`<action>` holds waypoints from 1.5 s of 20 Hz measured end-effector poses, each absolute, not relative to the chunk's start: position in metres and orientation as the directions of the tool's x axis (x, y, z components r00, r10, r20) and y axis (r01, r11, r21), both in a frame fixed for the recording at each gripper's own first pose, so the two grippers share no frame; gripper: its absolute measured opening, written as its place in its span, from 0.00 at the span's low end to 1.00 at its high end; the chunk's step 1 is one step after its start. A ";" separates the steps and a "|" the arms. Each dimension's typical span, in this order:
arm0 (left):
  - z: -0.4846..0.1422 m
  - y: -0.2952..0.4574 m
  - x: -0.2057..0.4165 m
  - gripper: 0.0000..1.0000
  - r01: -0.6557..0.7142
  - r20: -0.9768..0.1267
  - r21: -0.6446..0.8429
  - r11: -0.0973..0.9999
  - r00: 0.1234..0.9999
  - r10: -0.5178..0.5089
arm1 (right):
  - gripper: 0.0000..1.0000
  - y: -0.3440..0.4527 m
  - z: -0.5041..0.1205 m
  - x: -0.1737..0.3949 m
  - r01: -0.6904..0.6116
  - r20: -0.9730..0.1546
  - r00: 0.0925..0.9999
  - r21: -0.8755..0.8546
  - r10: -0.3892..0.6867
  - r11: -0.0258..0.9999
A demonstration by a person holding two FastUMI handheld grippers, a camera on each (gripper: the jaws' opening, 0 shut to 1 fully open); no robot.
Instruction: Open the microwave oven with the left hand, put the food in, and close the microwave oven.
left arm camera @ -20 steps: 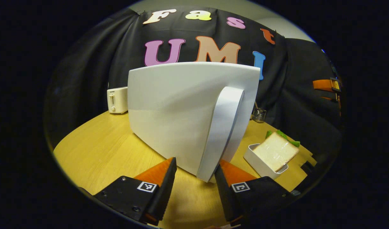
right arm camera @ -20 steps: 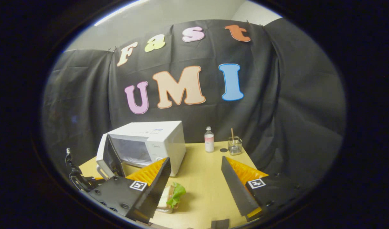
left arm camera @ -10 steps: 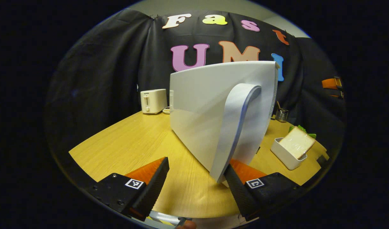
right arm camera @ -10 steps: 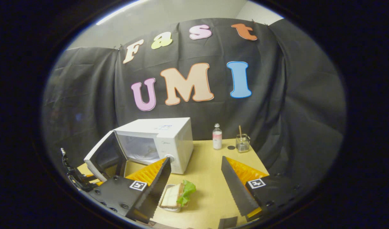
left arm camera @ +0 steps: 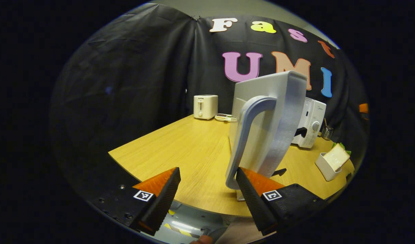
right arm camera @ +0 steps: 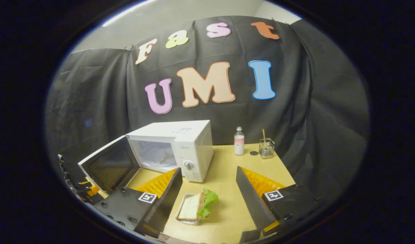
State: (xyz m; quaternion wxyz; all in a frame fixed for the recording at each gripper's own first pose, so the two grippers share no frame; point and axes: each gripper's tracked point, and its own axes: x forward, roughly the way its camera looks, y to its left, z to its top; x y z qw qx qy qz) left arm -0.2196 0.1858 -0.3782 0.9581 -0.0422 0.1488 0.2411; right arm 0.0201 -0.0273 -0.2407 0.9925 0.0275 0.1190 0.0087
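left gripper view
left gripper (left arm camera: pixel 207 186): jaws spread, nothing pinched
door (left arm camera: pixel 261 125): swung wide open, edge-on just ahead of the jaws; its lower corner sits right by the right-hand finger
door handle (left arm camera: pixel 243 139): curved bar, rises from near that finger; contact: cannot tell
microwave (left arm camera: pixel 309 122): body with dial shows beyond the door, ahead-right of the jaws
sandwich (left arm camera: pixel 336 157): in a white tray (left arm camera: pixel 324 167), well off to the right of the jaws
toaster (left arm camera: pixel 205 106): far ahead at the back of the tabletop (left arm camera: pixel 180 152)

right gripper view
right gripper (right arm camera: pixel 209 195): jaws spread, holding nothing, hovering above the tabletop
sandwich: bread plus lettuce in its tray, between the fingers, nearer the left-hand one, below them
microwave: ahead-left of the jaws, cavity exposed, door hanging open to its left
bottle (right arm camera: pixel 239 141): far ahead, back of tabletop
glass jar (right arm camera: pixel 266 148): just right of the bottle, stick standing in it
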 end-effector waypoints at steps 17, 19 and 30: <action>-0.254 0.253 -0.266 0.96 -0.672 -0.052 -0.030 0.740 0.740 0.671 | 0.93 0.006 -0.379 0.021 -0.125 -0.709 0.644 0.273 0.287 0.954; -0.244 0.250 -0.264 0.96 -0.676 -0.025 -0.022 0.736 0.737 0.676 | 0.99 0.007 -0.389 0.018 -0.119 -0.739 0.594 0.308 0.316 0.944; -0.243 0.240 -0.245 0.94 -0.662 -0.010 -0.051 0.748 0.749 0.663 | 0.91 0.002 -0.436 0.021 -0.065 -0.815 0.458 0.368 0.355 0.928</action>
